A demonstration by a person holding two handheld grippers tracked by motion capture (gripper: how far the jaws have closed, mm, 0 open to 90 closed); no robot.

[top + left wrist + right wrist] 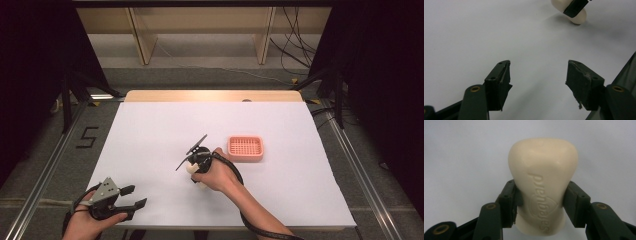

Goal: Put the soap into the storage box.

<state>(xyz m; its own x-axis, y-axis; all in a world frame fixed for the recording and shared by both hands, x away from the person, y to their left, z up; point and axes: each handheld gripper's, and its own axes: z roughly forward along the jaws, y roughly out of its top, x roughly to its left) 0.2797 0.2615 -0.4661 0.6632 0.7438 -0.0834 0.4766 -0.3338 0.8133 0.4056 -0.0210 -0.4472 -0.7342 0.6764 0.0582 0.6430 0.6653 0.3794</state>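
Note:
A cream soap bar point(543, 170) with embossed lettering sits squeezed between the jaws of my right gripper point(541, 192), which is shut on it. In the high view the right gripper point(196, 172) holds the soap bar point(190, 169) low over the white table near its middle, just left of a pink soap dish point(245, 148). My left gripper point(136, 196) rests at the table's front left, open and with nothing in it. In the left gripper view its jaws point(539, 72) stand wide apart over bare white surface, and the soap bar point(577, 17) shows far off at the top.
The white table cover point(150, 130) reaches a wooden strip at the back edge. Metal rails run along both sides of the table. Cables lie on the floor beyond, near shelf legs.

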